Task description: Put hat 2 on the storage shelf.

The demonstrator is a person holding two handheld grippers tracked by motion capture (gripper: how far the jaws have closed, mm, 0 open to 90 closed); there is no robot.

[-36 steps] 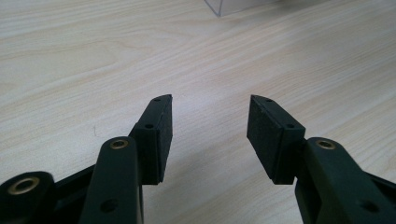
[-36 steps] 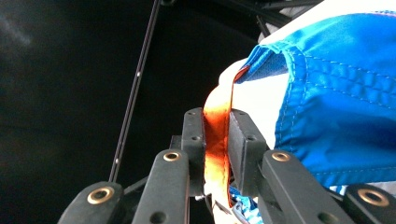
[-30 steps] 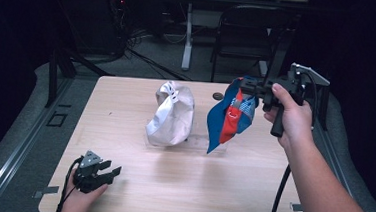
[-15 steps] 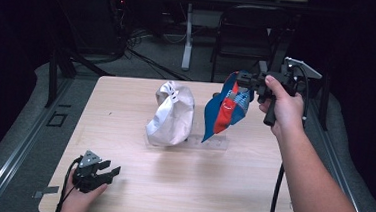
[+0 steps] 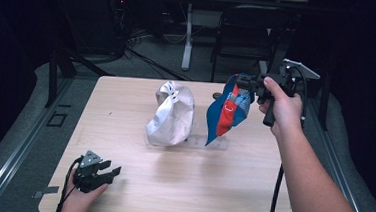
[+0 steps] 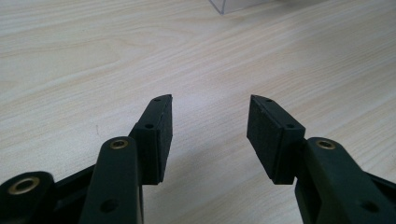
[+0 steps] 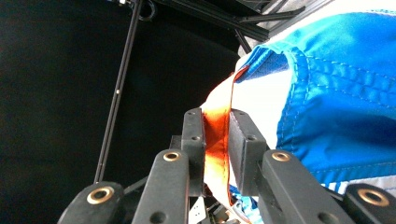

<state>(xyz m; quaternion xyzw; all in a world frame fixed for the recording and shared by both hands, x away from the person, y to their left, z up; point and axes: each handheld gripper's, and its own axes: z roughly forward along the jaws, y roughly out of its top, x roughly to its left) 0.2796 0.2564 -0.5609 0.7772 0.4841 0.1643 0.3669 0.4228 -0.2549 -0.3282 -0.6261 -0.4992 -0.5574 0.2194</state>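
**Above the desk's far right edge, a blue bag is hanging from a gripper**

Above the far right part of the desk, the right gripper is holding a blue, red and white bag in the air. Its two black fingers are pressing together on an orange strip at the bag's top edge, and the blue cloth is hanging down from there, its lower tip reaching to just above a clear flat piece lying on the desk. The person's right hand is gripping the handle, with the forearm coming in from the near right corner.

Just left of the hanging bag, near the middle of the desk toward its far edge, a white bag is standing slumped and crumpled.

At the near left corner, the left gripper is resting low over the wood in the person's left hand. Its fingers are standing apart with only bare wood between them.
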